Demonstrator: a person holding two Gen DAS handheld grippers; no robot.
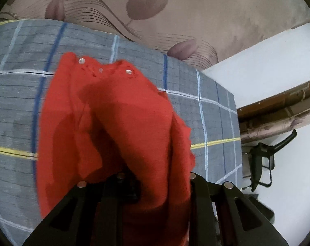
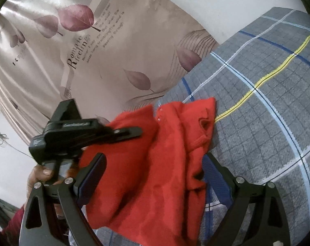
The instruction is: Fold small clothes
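Across the grey checked bed cover (image 2: 257,123), the red knitted garment (image 2: 155,164) is hanging bunched, folding barely begun. Left tongs (image 2: 132,132) are gripping its cloth; right tongs (image 2: 152,176) are standing open around it.

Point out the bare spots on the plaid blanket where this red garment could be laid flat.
Bare plaid blanket lies right of the red garment in the right wrist view, around the yellow stripe. In the left wrist view, bare blanket also lies left of it. Crowded: the left hand-held gripper and right hand-held gripper bunch the cloth.
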